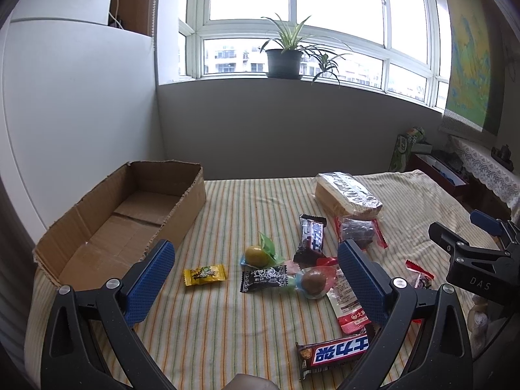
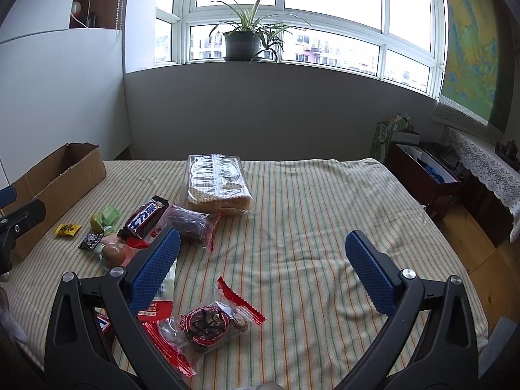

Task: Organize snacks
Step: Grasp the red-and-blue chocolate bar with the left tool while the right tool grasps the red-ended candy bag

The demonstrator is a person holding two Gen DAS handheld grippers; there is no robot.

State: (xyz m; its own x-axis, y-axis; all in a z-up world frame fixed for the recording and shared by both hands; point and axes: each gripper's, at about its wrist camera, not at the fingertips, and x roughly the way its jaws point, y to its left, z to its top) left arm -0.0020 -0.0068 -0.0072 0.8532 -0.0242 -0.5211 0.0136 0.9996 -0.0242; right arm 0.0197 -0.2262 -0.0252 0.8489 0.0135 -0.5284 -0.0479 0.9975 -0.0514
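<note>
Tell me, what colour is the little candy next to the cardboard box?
Yellow candy, clearest in the left wrist view.

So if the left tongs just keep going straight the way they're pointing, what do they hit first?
Probably the loose snack pile. The open left tongs point along the striped cloth, and the black candy wrapper and the green-wrapped ball lie between the fingers. Depth is unclear; aimed higher, they'd pass over toward the wall.
</note>
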